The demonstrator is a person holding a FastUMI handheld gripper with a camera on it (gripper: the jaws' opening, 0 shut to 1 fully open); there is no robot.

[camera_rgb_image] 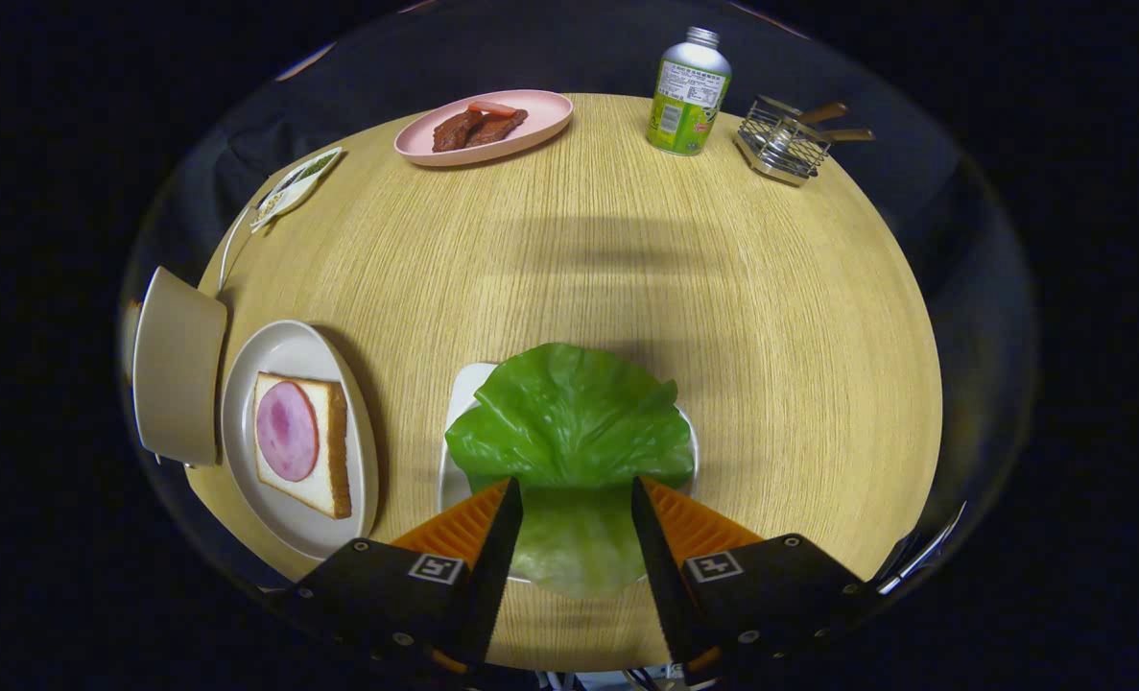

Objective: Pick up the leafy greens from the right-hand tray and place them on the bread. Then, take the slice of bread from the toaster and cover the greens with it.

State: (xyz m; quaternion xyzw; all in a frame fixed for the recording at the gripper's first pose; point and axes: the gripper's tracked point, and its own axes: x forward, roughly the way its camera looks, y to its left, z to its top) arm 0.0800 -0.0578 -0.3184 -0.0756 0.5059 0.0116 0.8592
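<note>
Leafy greens [569,422] between the parted jaws of the gripper [577,494], untouched.

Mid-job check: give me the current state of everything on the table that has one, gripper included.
Gripper: fingers open, straddling the leaf's pale stem end, not pressing it.
Green lettuce leaf: lying flat on its white tray, not lifted.
Bread slice with pink ham round: on the grey oval plate, no greens on it yet.
Green drink bottle: upright, capped.
Pink oval plate: holding brown meat strips.
</note>
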